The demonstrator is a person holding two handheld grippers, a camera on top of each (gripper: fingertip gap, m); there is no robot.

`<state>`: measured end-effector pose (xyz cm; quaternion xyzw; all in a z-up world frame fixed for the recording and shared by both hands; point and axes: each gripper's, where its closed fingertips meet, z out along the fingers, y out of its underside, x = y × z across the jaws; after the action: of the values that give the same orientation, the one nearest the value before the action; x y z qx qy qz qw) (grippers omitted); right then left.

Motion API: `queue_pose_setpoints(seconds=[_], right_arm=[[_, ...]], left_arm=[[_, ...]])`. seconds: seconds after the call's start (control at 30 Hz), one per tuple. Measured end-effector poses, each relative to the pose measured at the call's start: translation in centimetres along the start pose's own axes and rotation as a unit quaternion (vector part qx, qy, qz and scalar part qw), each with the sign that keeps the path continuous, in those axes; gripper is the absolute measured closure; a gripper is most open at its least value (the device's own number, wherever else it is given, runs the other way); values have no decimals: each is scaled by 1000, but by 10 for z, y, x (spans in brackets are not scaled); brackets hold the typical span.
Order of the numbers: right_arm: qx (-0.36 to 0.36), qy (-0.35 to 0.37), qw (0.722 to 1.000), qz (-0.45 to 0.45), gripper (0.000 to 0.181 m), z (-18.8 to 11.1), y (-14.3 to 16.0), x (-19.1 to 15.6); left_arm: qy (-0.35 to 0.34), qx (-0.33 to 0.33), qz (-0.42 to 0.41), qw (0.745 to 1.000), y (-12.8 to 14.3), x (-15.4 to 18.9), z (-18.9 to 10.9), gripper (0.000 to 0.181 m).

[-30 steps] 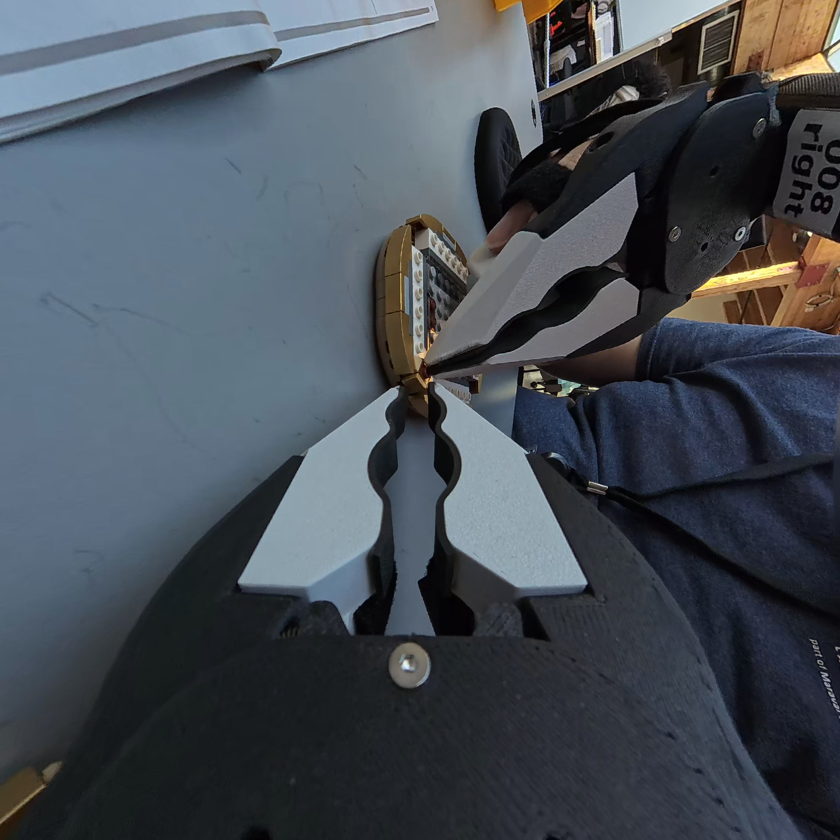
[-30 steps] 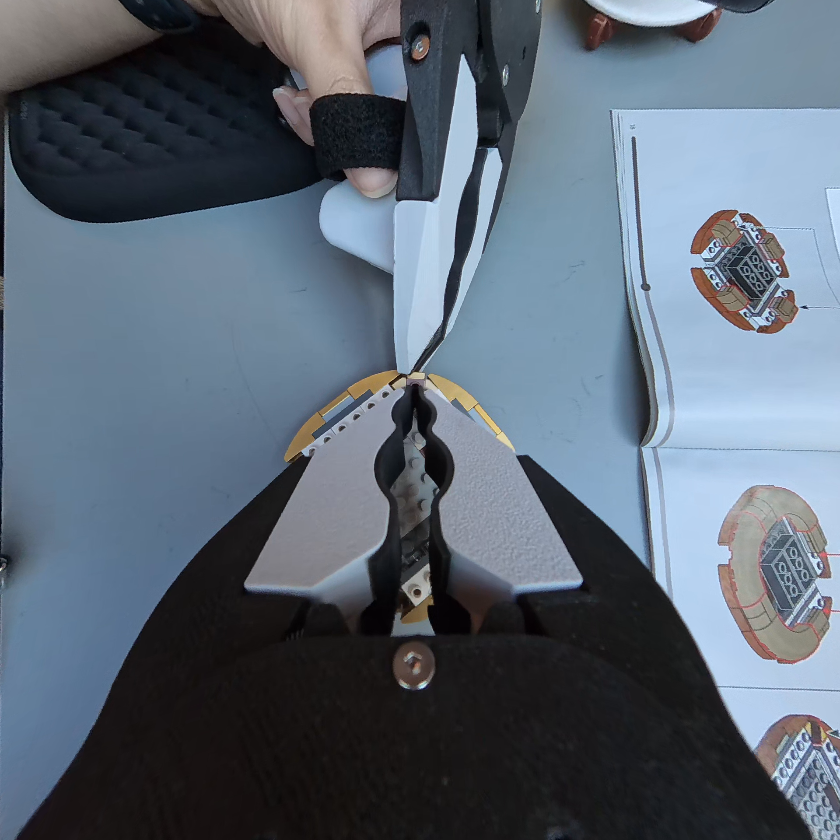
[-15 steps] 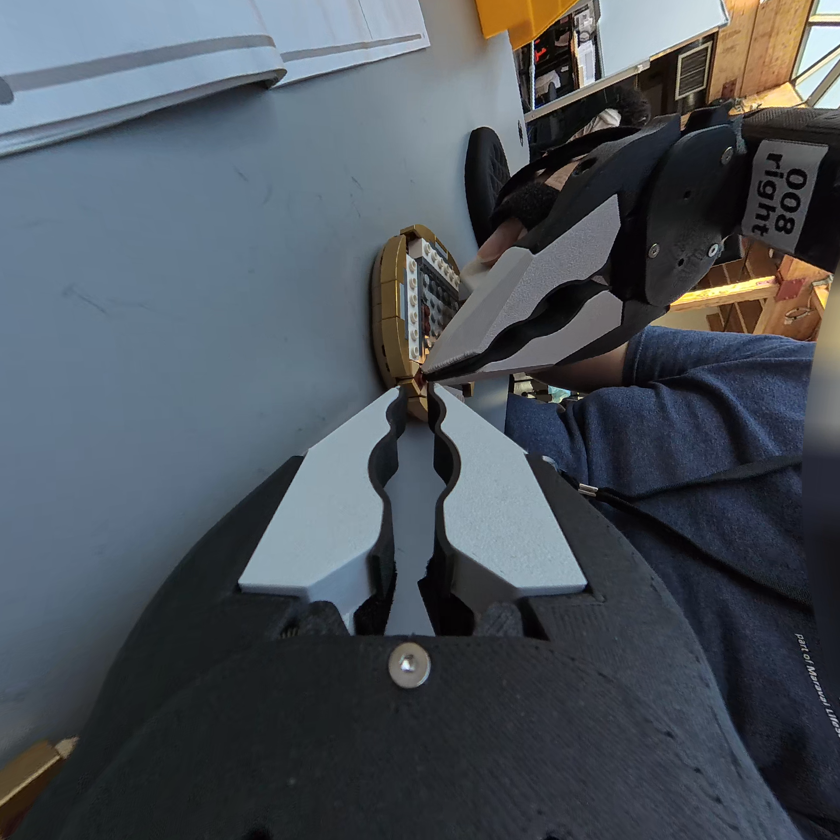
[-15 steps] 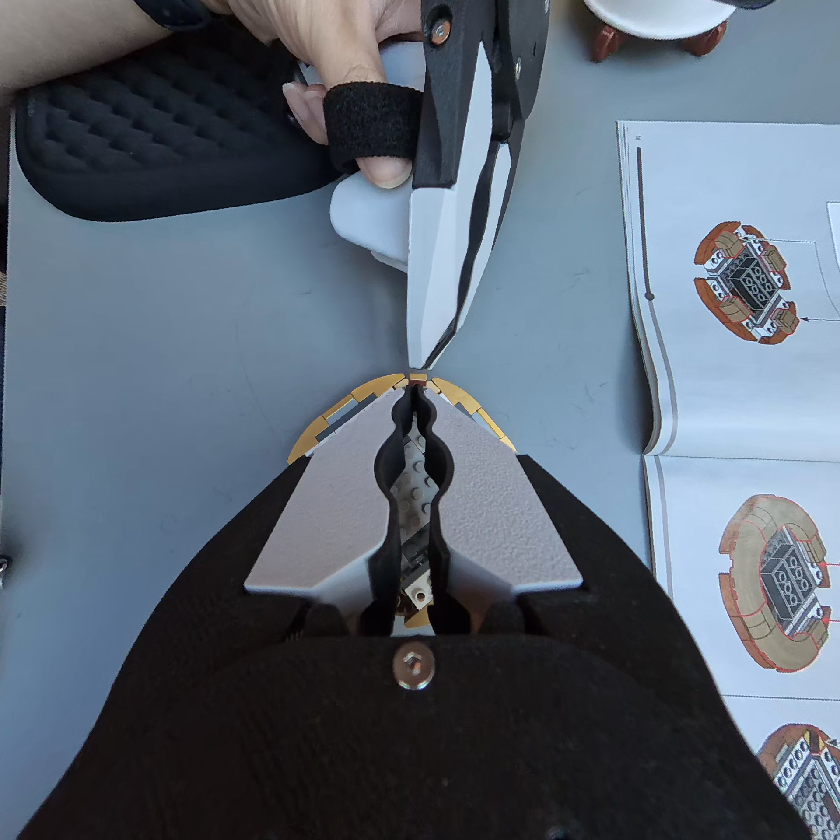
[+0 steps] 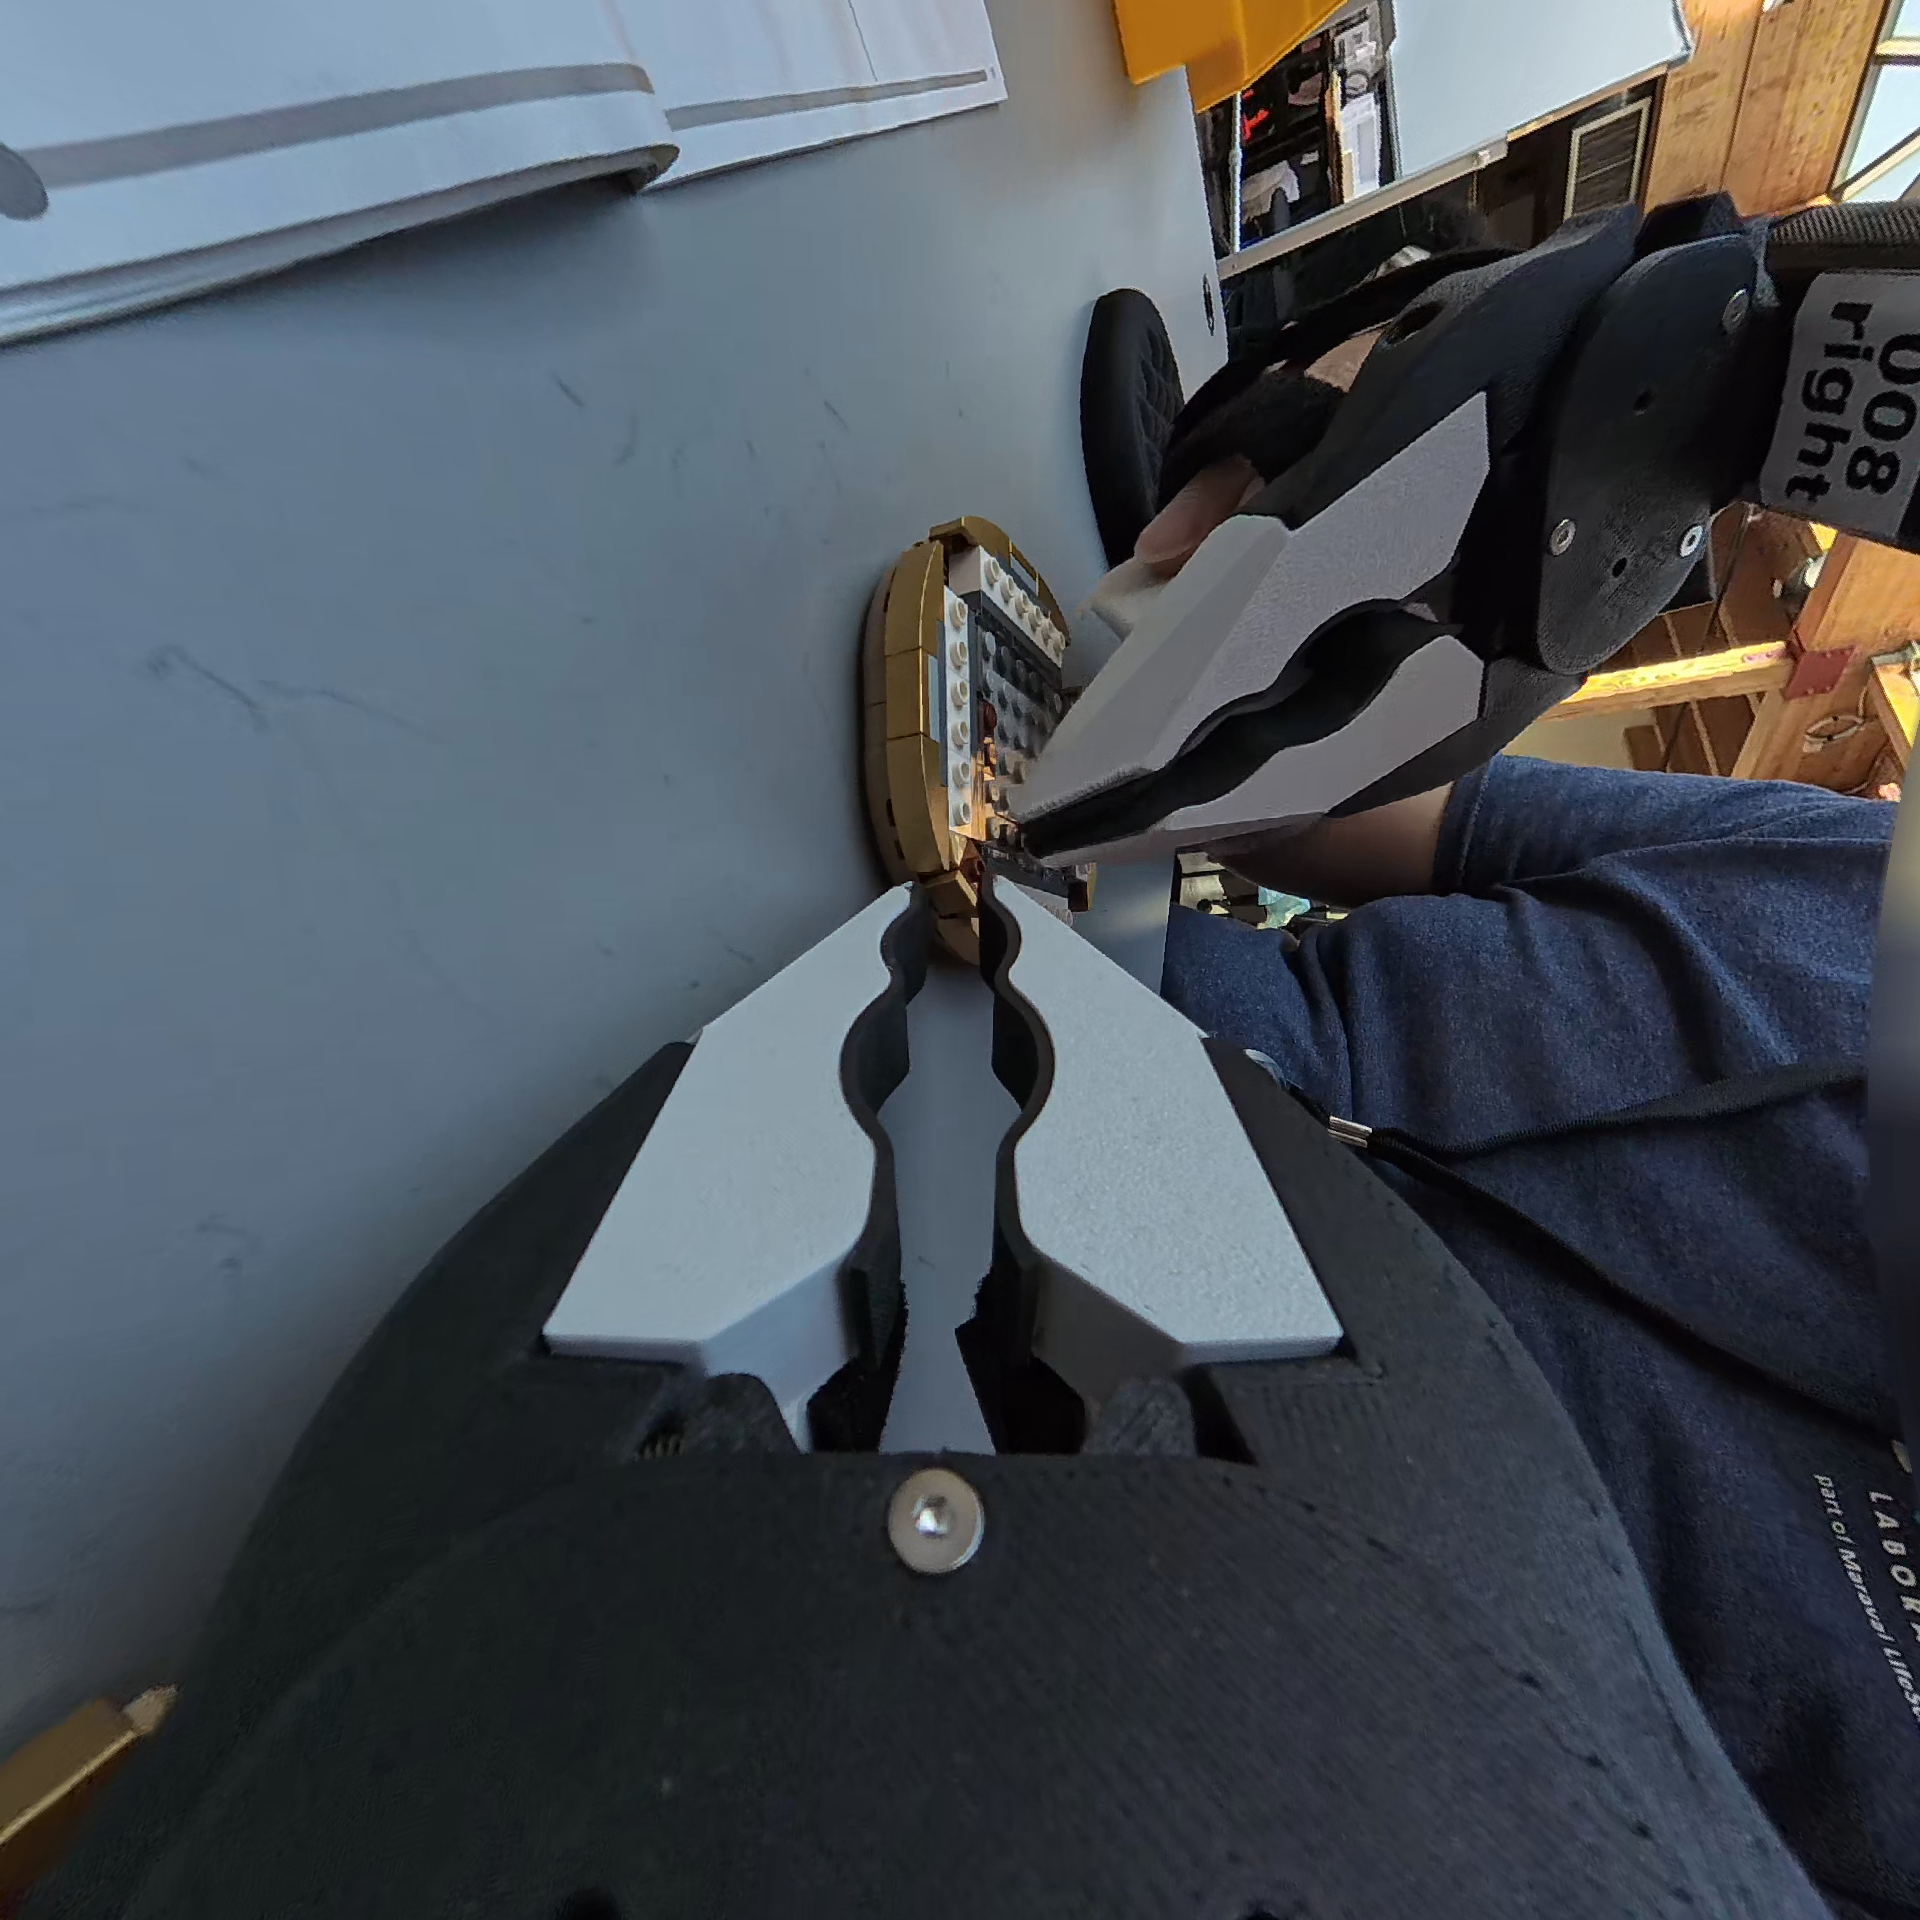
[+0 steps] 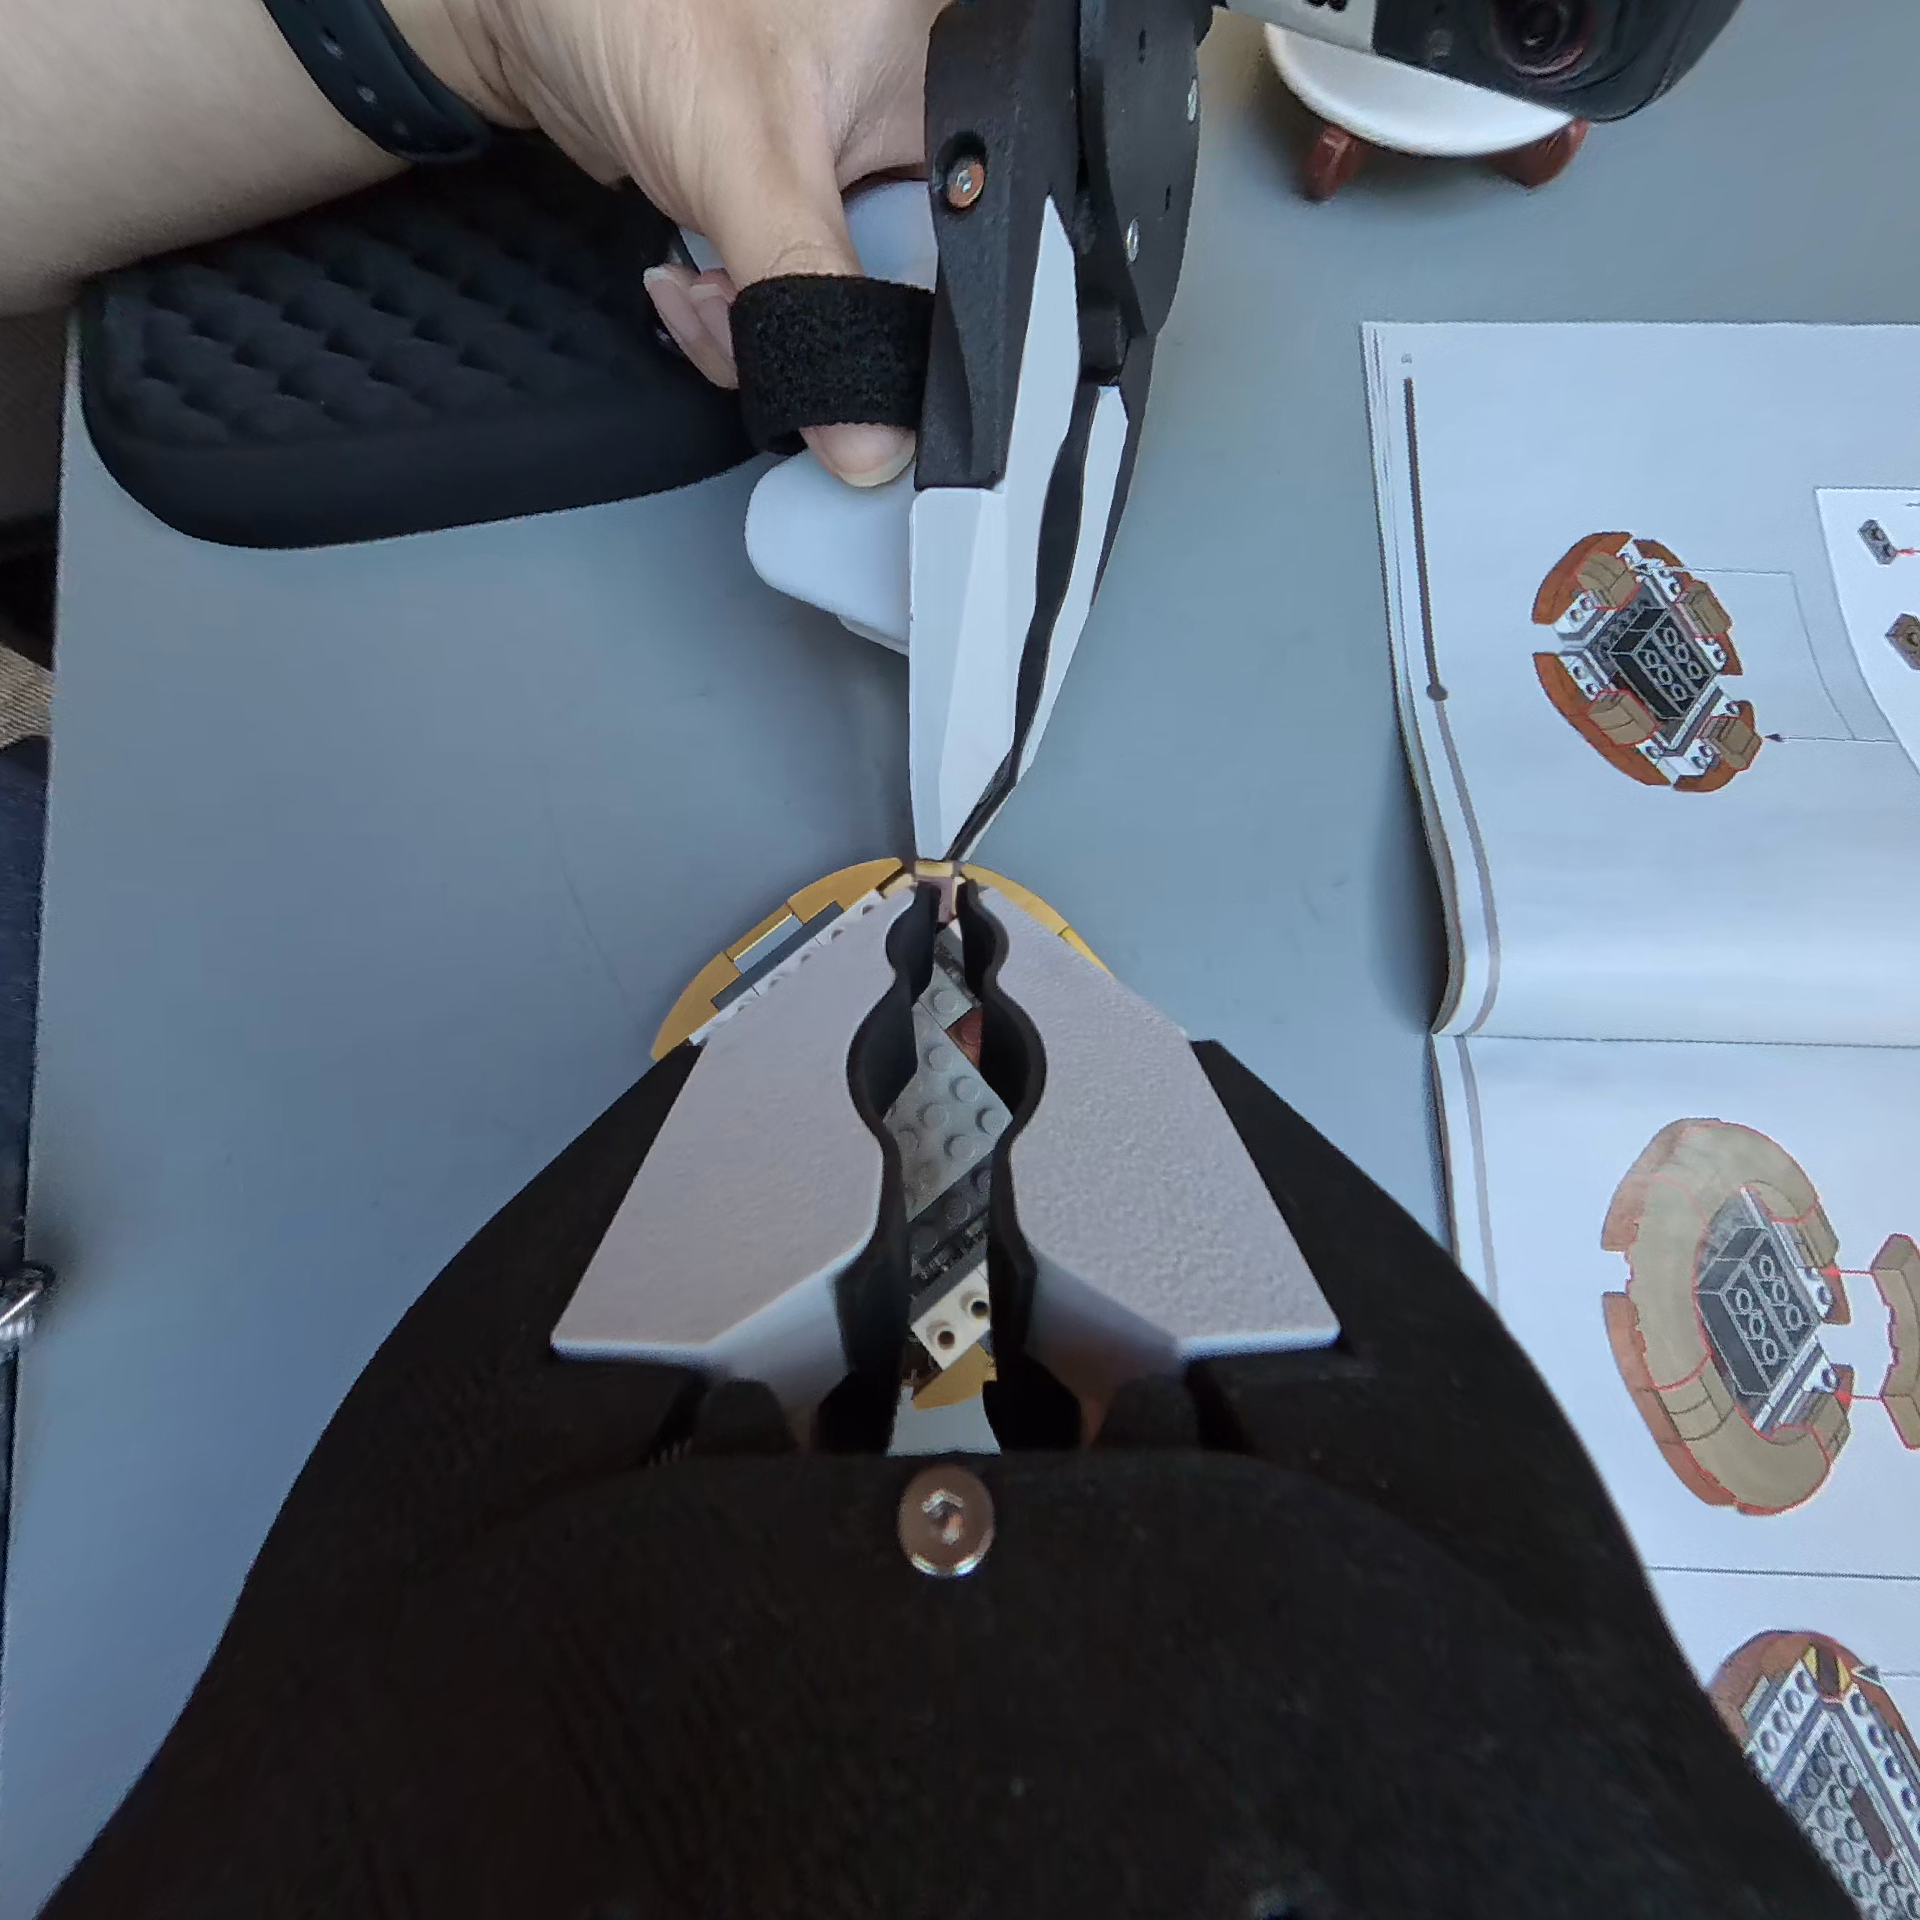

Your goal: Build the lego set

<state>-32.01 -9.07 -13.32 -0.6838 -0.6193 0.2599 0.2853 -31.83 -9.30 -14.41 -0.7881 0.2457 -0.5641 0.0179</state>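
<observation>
At the gold model's (image 5: 914,717) rim, left tongs (image 5: 948,906) clamped, right tongs (image 5: 1023,831) now lifted, pinching a small brick (image 6: 941,885).

A grey table (image 5: 436,644) under daylight, with timber framing (image 5: 1766,717) and a whiteboard (image 5: 1507,73) beyond

Lego build (image 6: 940,1127) (mostly behind fingers (image 6: 727,1174))

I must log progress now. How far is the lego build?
Done: the round tan-rimmed base with studded grey centre lies on the table. In hand: the left gripper steadies its rim while the right gripper presses a small piece at the edge. Left: the instruction booklet shows further steps.
</observation>
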Motion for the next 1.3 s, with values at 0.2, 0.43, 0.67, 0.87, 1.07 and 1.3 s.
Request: queue_pose_setpoints(seconds=[0.2,0.43,0.67,0.87,1.07,1.3], right_arm=[[-36,-6,999,-24,175,-9,-6,7],[-113,-35,992,-41,173,4,3,0],[-142,-32,989,-38,173,2,7,0],[-116,-4,992,-47,155,-33,23,25],[-47,-75,996,-11,149,-48,36,39],[-13,-29,998,-56,165,-36,31,64]], left_arm=[[9,32,0,999,-6,5,-8,174],[19,48,3,999,-6,8,-14,174],[2,-3,38,999,13,11,-10,172],[-49,-70,65,994,36,8,5,163],[-49,-111,73,990,53,24,14,164],[-59,-80,62,993,68,36,34,163]])
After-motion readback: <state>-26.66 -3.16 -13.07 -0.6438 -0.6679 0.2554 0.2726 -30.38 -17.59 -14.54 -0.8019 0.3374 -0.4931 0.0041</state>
